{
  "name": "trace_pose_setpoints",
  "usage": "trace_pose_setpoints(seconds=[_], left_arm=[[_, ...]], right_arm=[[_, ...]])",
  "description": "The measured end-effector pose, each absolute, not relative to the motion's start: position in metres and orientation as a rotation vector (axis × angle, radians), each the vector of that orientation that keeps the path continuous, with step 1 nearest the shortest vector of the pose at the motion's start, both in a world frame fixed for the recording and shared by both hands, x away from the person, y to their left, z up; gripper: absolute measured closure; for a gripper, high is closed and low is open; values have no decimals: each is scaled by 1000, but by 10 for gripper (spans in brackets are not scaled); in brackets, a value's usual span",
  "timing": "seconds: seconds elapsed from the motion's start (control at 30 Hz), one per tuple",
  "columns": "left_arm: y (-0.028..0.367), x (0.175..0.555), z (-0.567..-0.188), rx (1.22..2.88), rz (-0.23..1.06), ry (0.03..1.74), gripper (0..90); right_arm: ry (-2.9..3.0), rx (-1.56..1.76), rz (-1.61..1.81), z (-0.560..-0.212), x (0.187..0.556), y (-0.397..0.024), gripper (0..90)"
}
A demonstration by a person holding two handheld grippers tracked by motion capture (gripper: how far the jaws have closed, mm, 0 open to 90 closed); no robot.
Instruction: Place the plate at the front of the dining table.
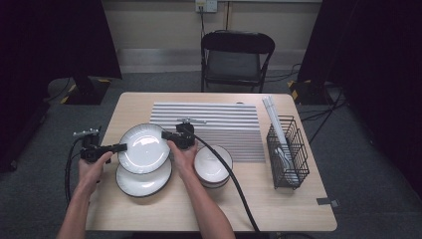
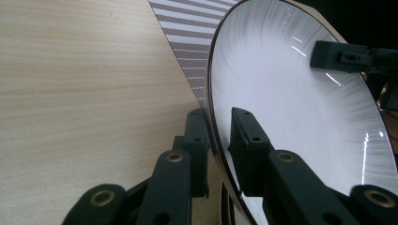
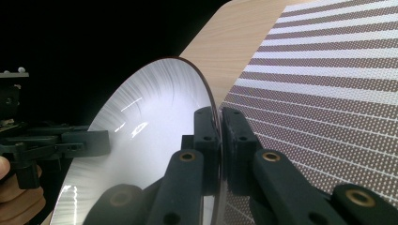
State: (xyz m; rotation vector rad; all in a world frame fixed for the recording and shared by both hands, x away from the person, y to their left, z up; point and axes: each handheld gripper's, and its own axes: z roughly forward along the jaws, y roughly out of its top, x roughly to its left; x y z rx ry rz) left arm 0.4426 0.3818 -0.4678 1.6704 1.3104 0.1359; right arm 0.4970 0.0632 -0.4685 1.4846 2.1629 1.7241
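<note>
You can't see most of the lower plate [image 1: 144, 183]: the upper plate [image 1: 143, 148] lies over its far half. Your right hand [image 1: 185, 158] covers the near-left rim of the bowl [image 1: 214, 164]. What stands in the wire rack [image 1: 287, 152] is too small to tell. In the left gripper view, the upper plate runs off the bottom edge.

Upper plate [image 1: 144, 147]: glossy white glazed ceramic, thin dark rim, fine radial brush texture, sharp light reflections. Lower plate [image 1: 144, 182] and bowl [image 1: 213, 165], centre of frame: same glossy white finish. Table [image 1: 278, 204]: matt pale wood-grain laminate. Striped mat [image 1: 214, 124], upper centre: matt woven-looking cloth, dotted weave. Rack [image 1: 287, 152], right: black wire metal. Gripper jaws: matt black plastic, brass-coloured pivot rivets.
</note>
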Motion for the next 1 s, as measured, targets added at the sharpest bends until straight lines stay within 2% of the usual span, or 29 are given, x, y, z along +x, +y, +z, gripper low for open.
trace_pose_setpoints(seconds=[0.37,1.0], left_arm=[[386,447,-463,1636,179,1299,844],[388,446,-453,1615,220,1272,856]], right_arm=[[2147,1456,1733,-465,495,63,855],[2136,1440,1752,-456,494,64,854]])
